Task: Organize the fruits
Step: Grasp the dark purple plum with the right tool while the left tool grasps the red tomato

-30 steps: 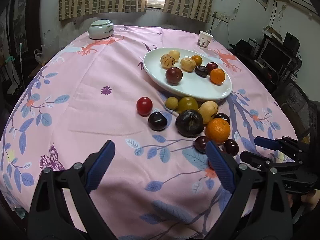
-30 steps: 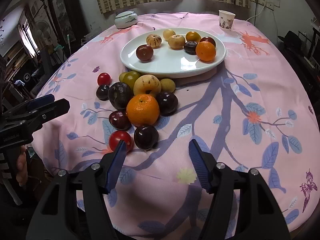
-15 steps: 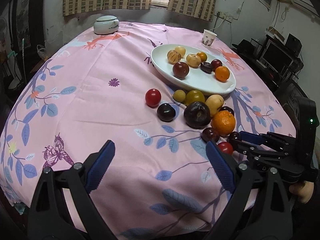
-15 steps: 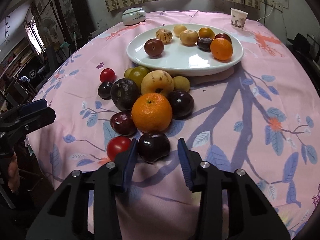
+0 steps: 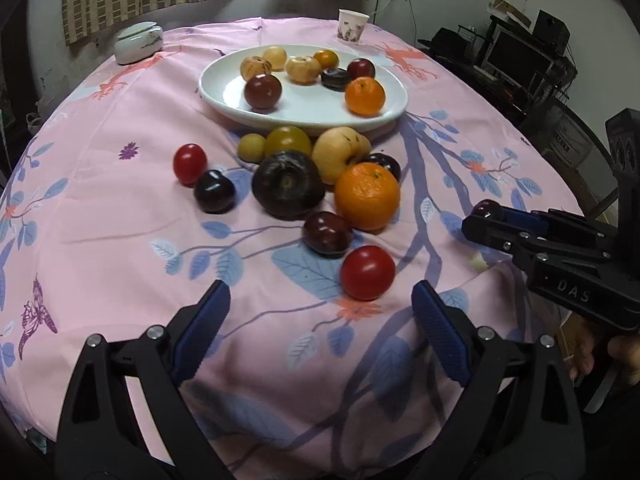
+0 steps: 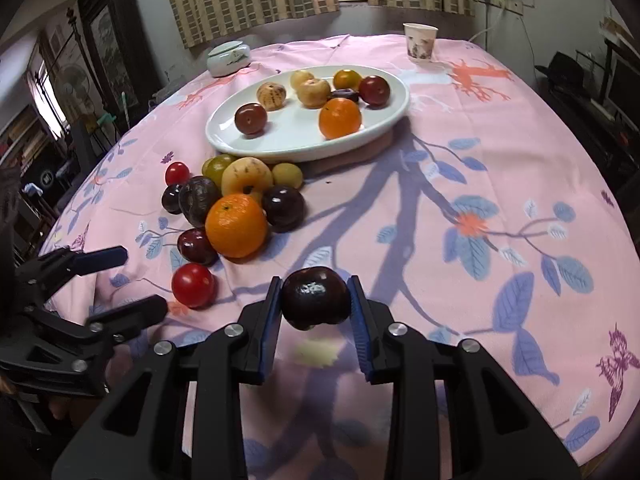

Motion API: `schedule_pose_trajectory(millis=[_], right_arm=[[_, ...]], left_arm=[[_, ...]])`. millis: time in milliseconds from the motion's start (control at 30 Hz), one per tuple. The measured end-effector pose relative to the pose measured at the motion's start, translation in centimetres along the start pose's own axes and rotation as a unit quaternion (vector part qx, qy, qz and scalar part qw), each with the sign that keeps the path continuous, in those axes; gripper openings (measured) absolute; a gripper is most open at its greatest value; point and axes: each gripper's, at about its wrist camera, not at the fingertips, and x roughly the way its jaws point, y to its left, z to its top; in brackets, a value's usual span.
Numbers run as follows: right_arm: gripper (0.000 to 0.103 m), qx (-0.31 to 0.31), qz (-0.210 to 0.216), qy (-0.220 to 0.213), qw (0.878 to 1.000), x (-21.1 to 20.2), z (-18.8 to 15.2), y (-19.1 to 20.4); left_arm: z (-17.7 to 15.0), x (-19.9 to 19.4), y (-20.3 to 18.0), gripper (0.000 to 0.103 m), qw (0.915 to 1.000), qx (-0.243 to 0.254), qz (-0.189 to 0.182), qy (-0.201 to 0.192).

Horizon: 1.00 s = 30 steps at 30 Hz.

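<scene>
Your right claw has just been closing and now pinches the dark plum at the very tips of its pads, lifted just off the surface; a round, smooth fruit held that shallowly could squirt out on the way to the plate. A second ago that plum sat beside the red tomato. Your left claw hangs wide open, empty, now nearer the pile.

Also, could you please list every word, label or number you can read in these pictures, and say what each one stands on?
"DAS": raised letters on the black body of the right gripper, seen from the left wrist view.
Paper cup: a printed picture, no words legible.
Labels on the boxes and equipment at the right: too small and blurred to read.
Nothing else readable.
</scene>
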Motion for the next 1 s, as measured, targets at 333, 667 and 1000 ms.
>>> schedule_pose_trajectory(millis=[333, 667, 1000], right_arm=[[0.033, 0.019, 0.016, -0.012, 1.0, -1.1, -1.0, -1.6], [0.033, 0.01, 0.029, -0.011, 0.999, -1.1, -1.0, 0.0], [0.033, -0.001, 0.037, -0.006, 0.999, -0.5, -0.3, 1.6]], left_arm=[[0.6, 2.8, -1.4, 0.07, 0.9999, -0.006, 0.016, -0.001], [0.2, -0.1, -0.4, 0.032, 0.9993, -0.017, -0.008, -0.033], [0.2, -2.6, 1.6, 0.032, 0.9978, -0.032, -0.015, -0.056]])
